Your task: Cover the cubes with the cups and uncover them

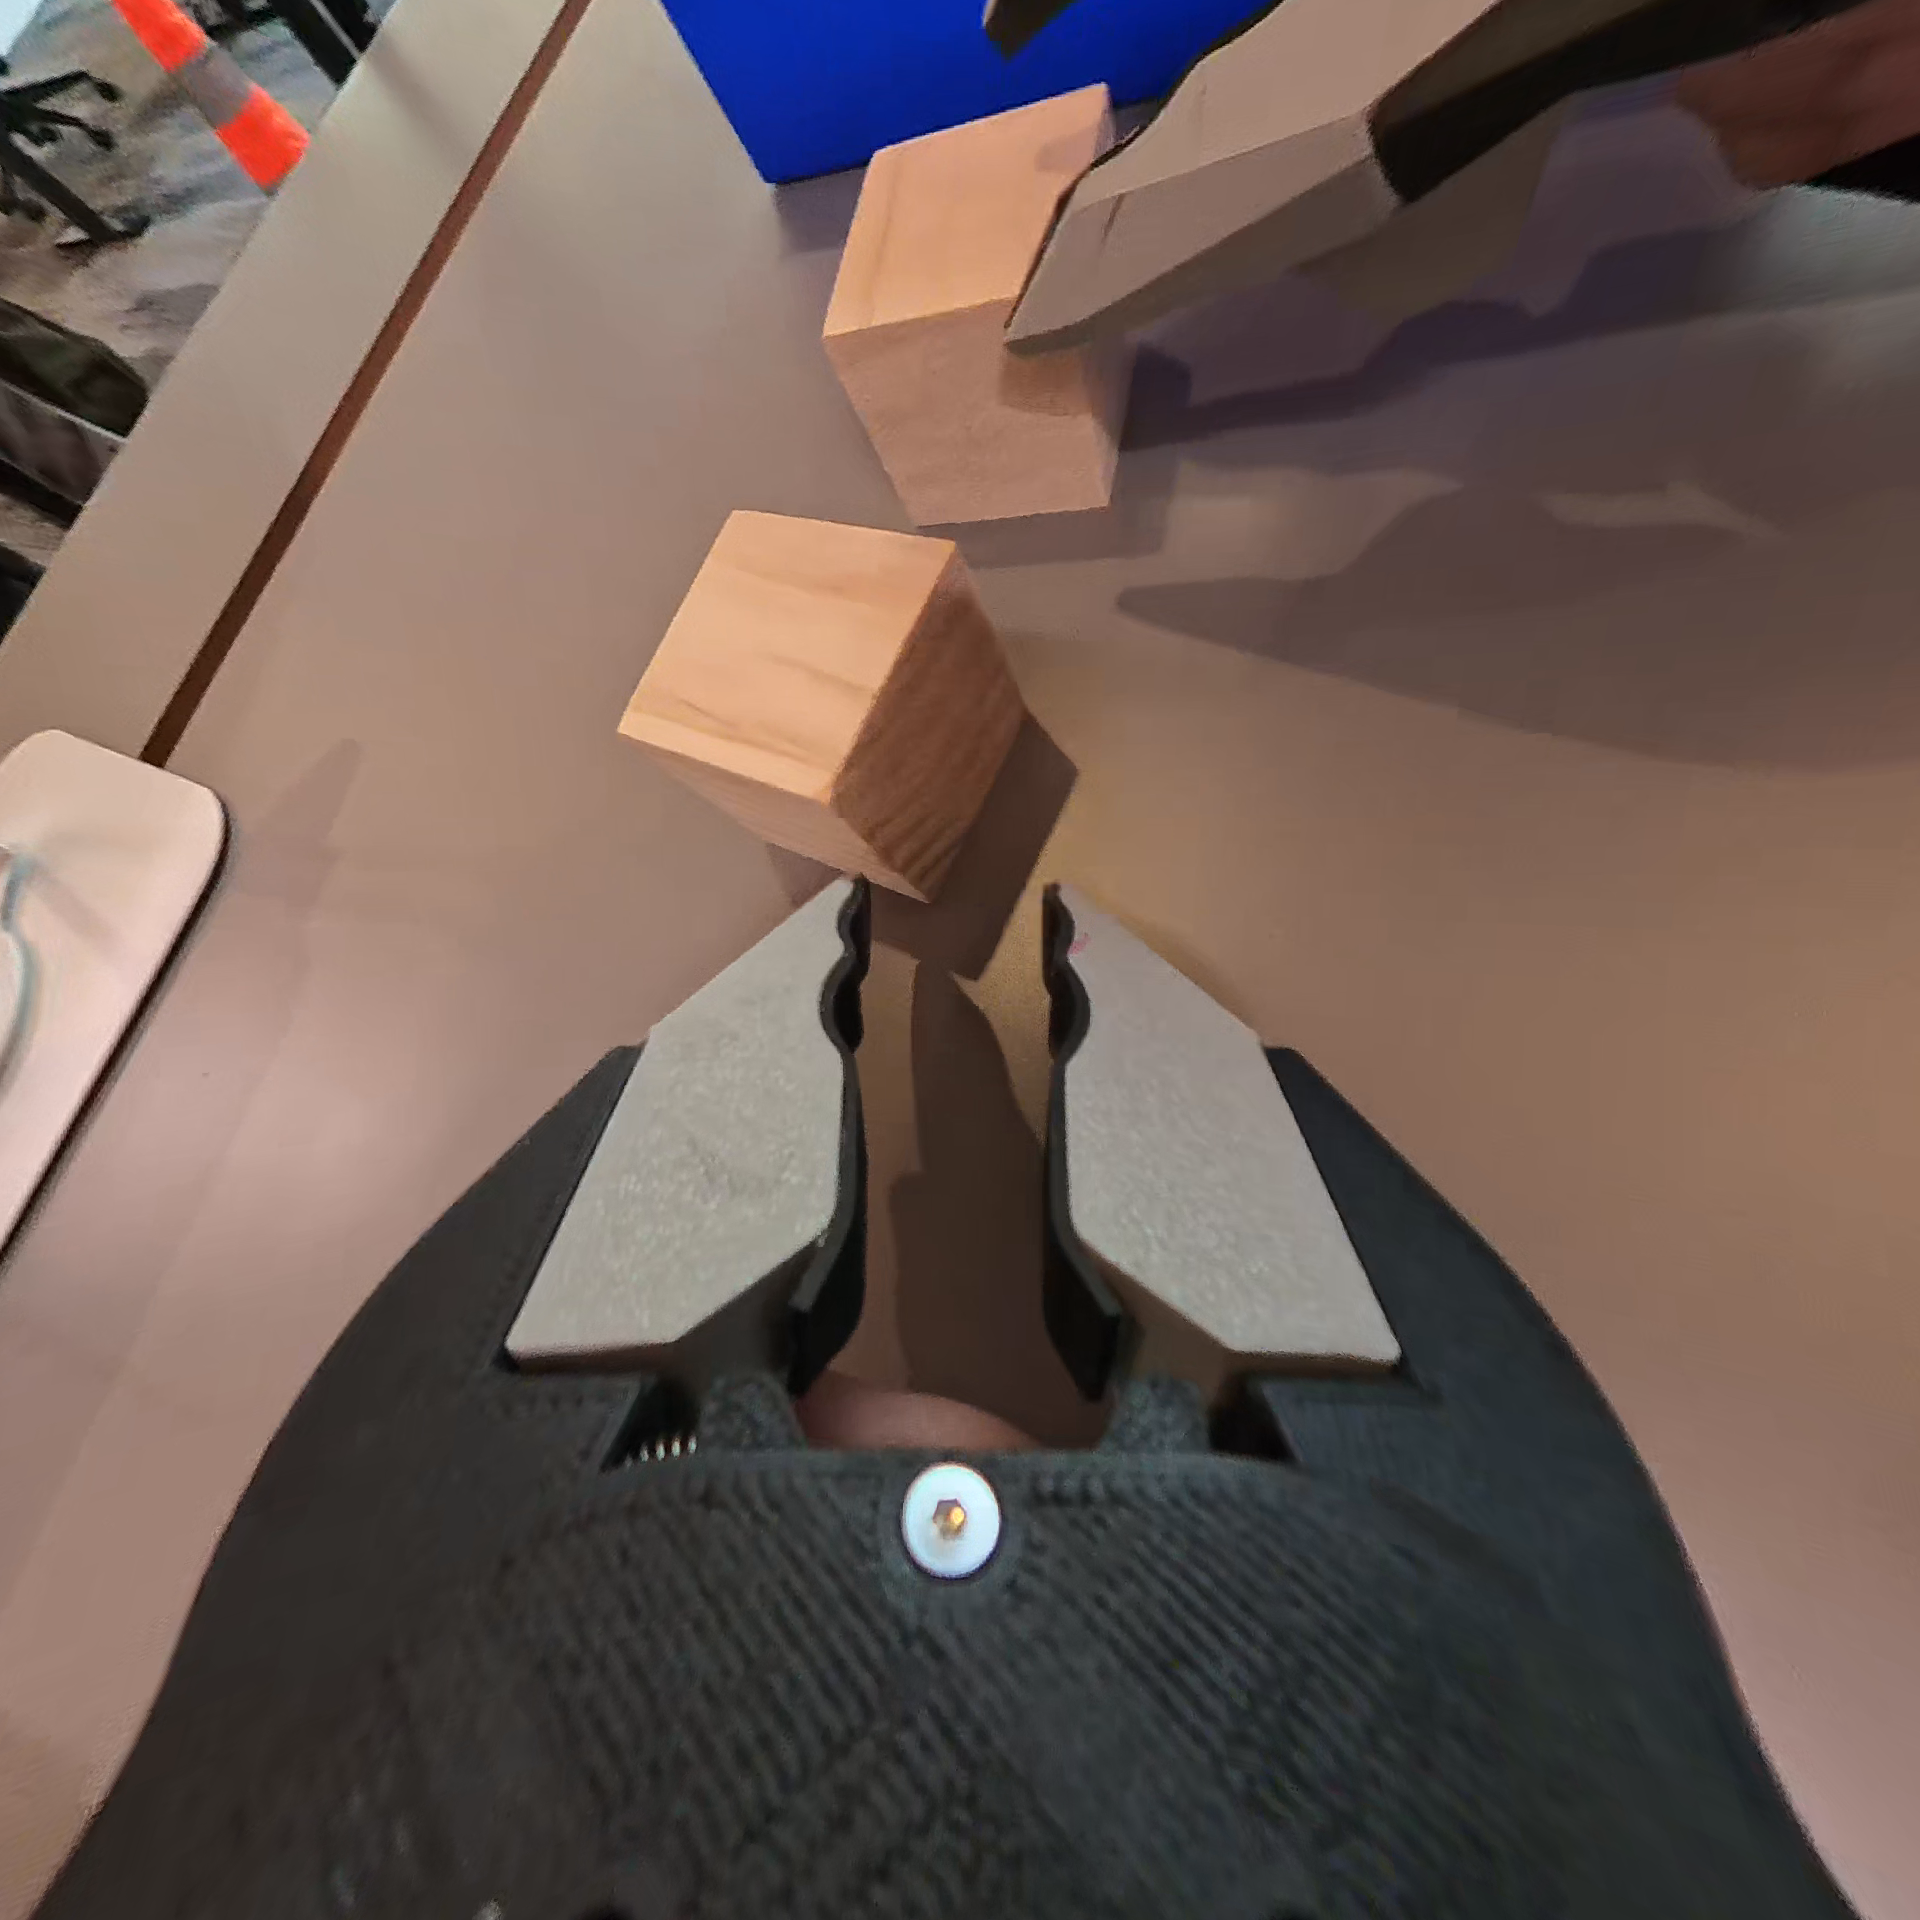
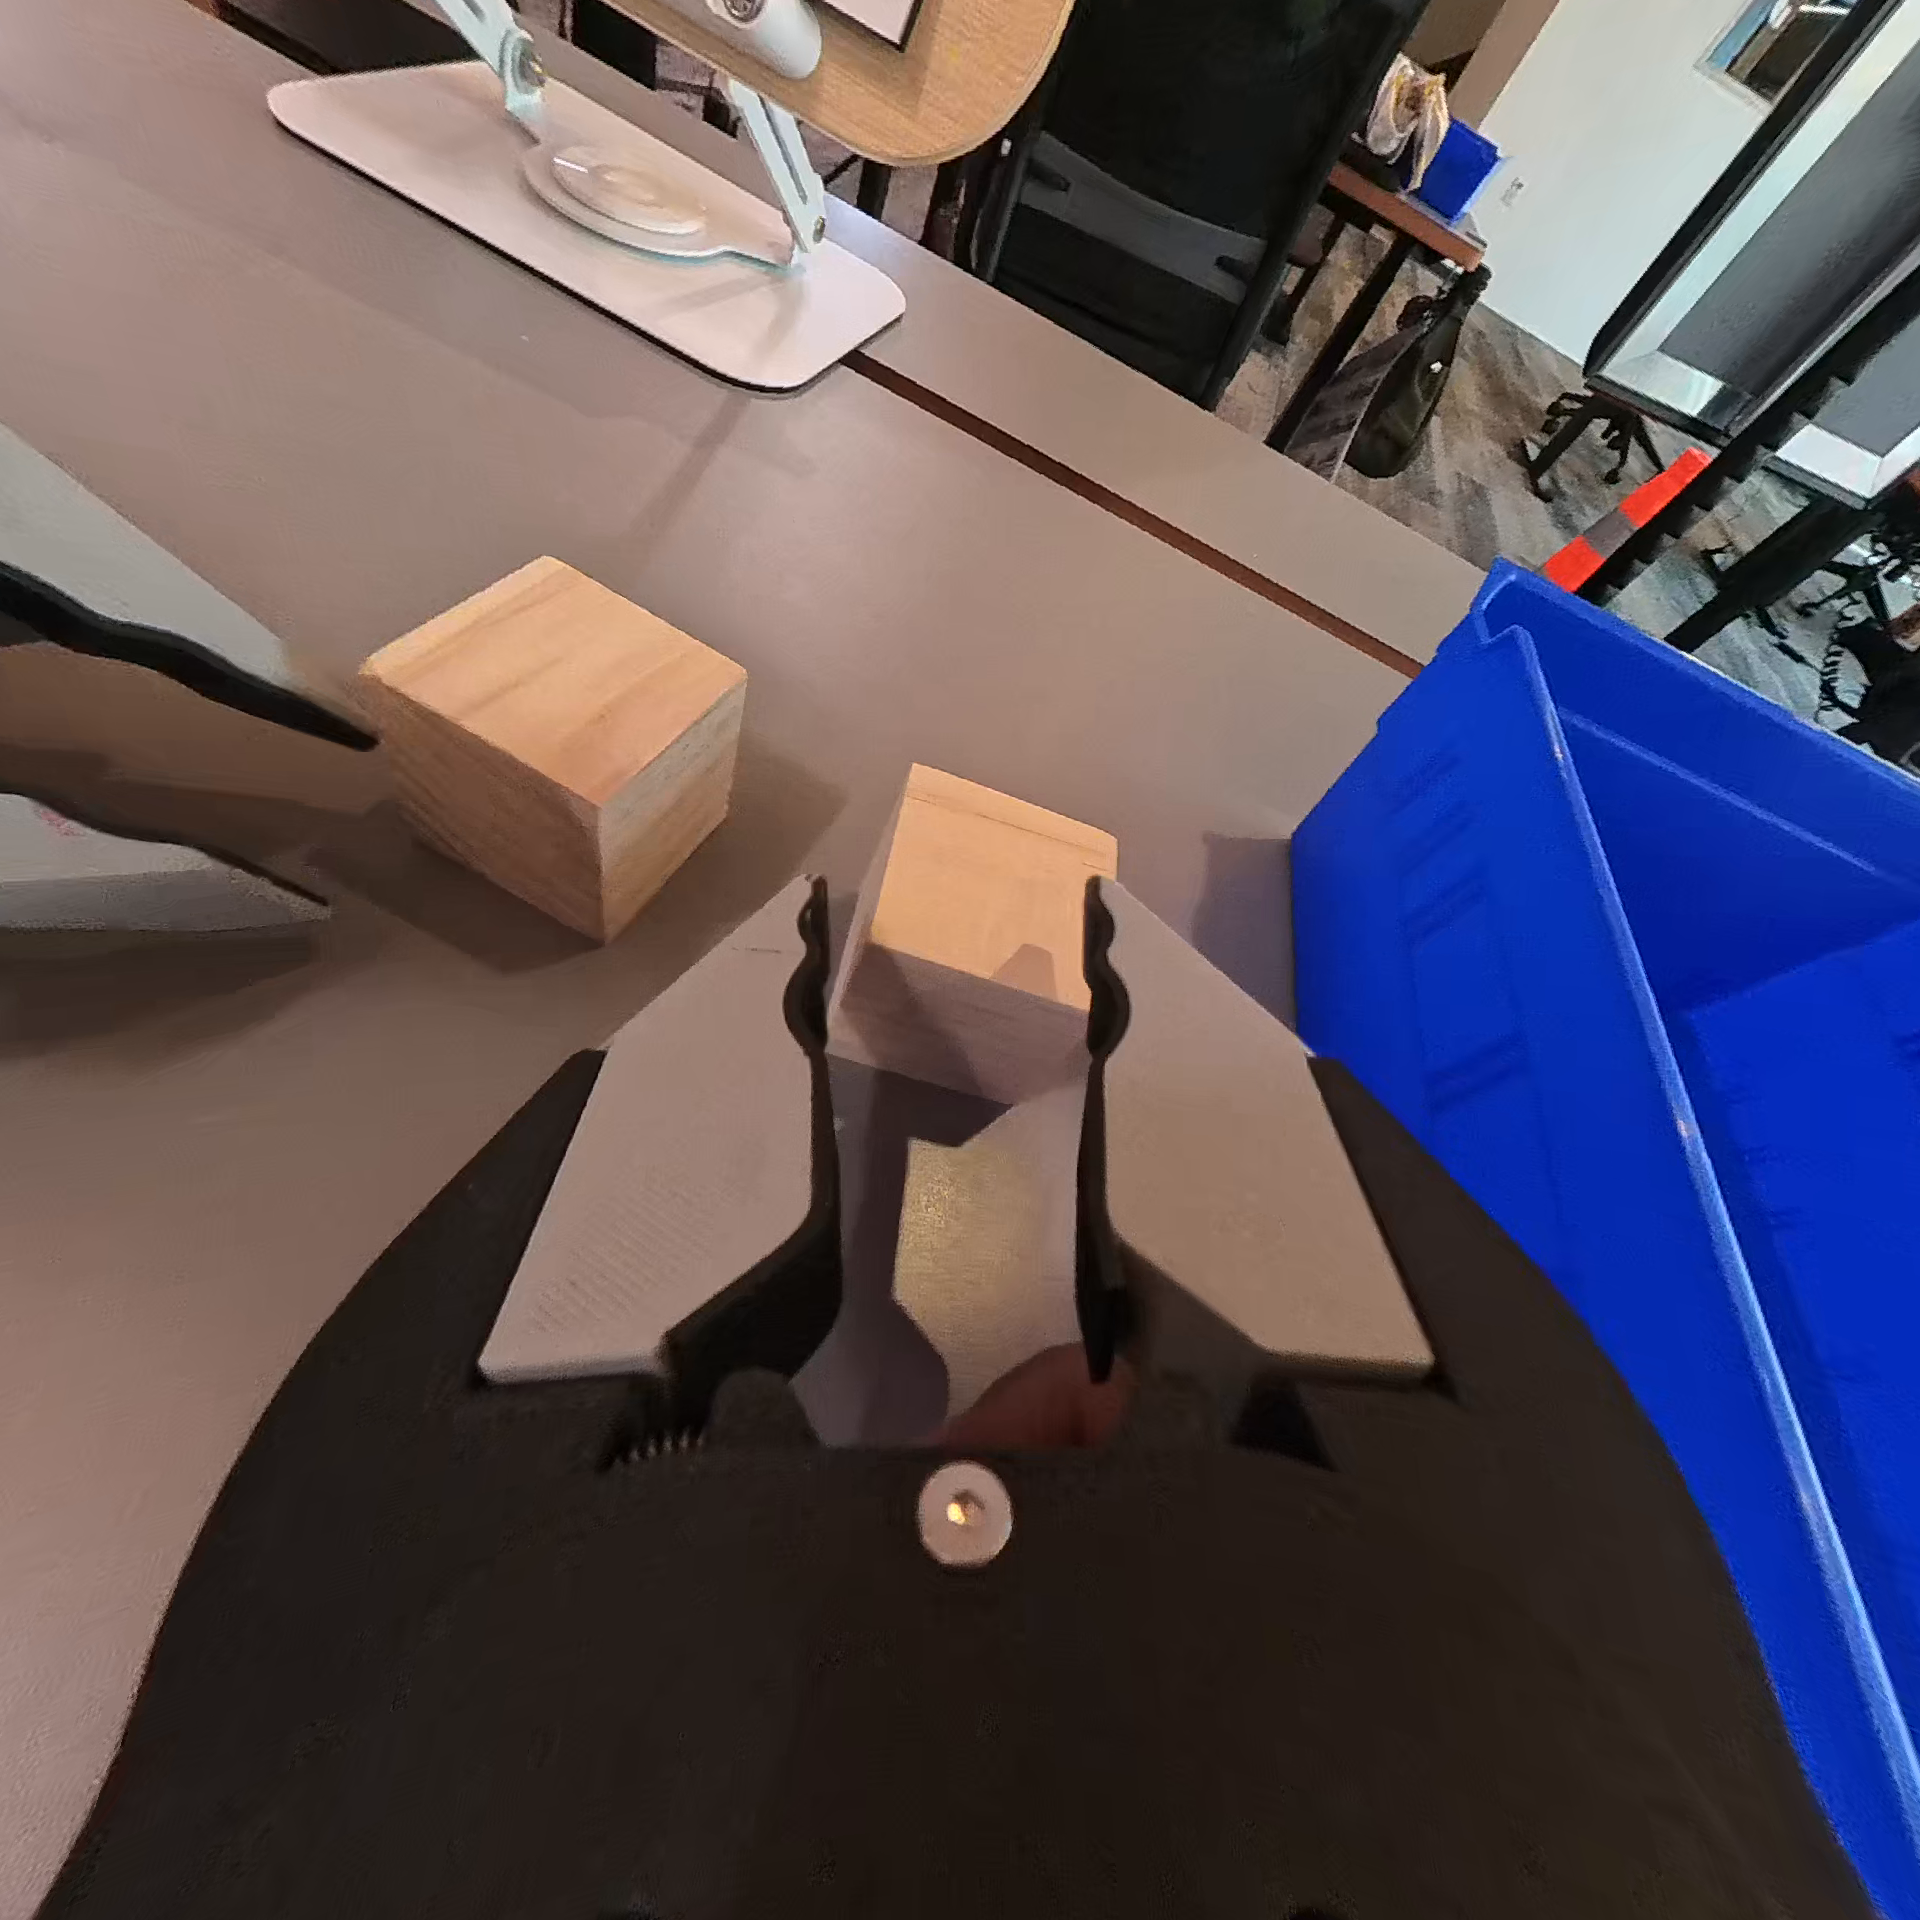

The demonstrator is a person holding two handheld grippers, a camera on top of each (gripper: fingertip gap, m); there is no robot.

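Two wooden cubes stand on the brown table (image 1: 1455,935). In the left wrist view the nearer cube (image 1: 821,707) sits just ahead of my left gripper (image 1: 954,909), which is open and empty, with the cube beyond its fingertips. The farther cube (image 1: 966,343) has a finger (image 1: 1195,208) of my right gripper beside it. In the right wrist view my right gripper (image 2: 951,914) is shut on that cube (image 2: 977,914), one pad on each side, with the cube low on the table. The other cube (image 2: 551,727) stands to the left, next to my left gripper's fingers (image 2: 208,675). No cups are in view.
A blue plastic bin (image 2: 1507,1039) stands close on the right of the held cube and shows at the top of the left wrist view (image 1: 883,73). A white stand base (image 2: 623,229) lies at the back left. The table's far edge (image 2: 1143,509) has chairs beyond it.
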